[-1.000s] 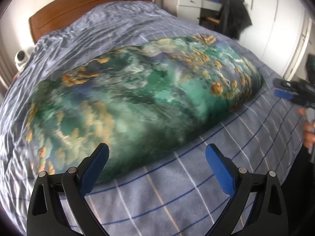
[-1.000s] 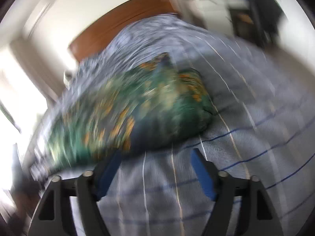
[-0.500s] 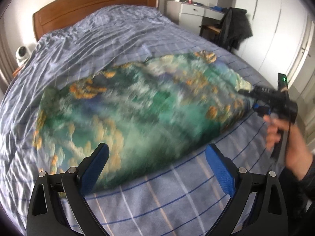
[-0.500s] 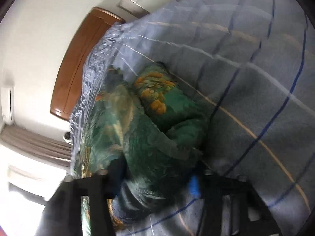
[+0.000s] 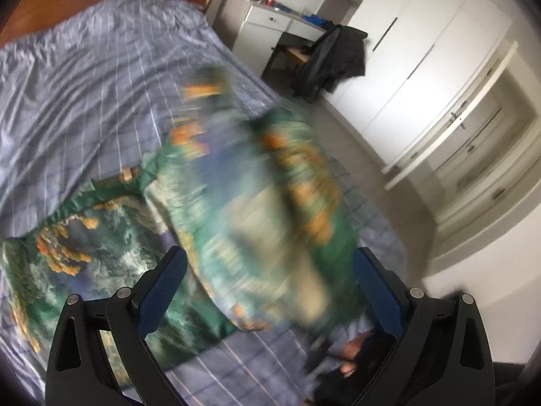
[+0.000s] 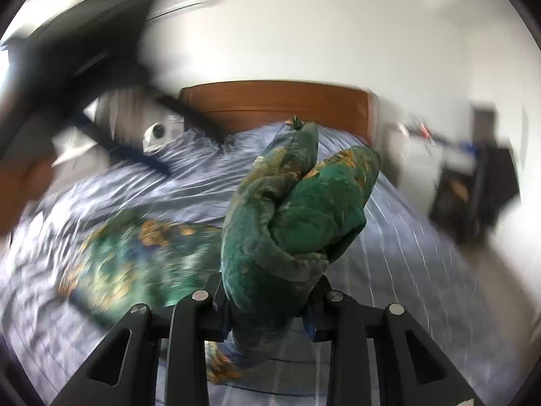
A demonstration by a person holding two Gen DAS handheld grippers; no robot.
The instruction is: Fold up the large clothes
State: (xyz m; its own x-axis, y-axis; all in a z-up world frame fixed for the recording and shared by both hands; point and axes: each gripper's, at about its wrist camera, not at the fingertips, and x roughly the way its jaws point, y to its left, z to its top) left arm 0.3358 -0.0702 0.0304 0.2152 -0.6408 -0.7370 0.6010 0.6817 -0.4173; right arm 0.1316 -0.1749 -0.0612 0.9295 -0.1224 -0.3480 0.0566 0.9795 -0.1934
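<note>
A large green garment (image 5: 101, 253) with orange and blue print lies on the bed; its right part (image 5: 277, 203) is lifted and blurred with motion. My left gripper (image 5: 270, 280) is open and empty, just above the garment's near edge. My right gripper (image 6: 270, 304) is shut on a bunched fold of the garment (image 6: 290, 223) and holds it up over the bed; the rest trails down to the left (image 6: 142, 257). The left gripper shows as a dark blur in the right wrist view (image 6: 84, 67).
The bed has a blue checked sheet (image 5: 84, 77) and a wooden headboard (image 6: 277, 108). A white desk (image 5: 270, 23), a chair draped with a black coat (image 5: 334, 61) and white wardrobes (image 5: 422, 67) stand to the right. A white camera (image 6: 157, 132) sits by the headboard.
My right gripper has closed on the garment's right end and lifted it up and over toward the left. The left gripper has swung to the right and stayed open.
</note>
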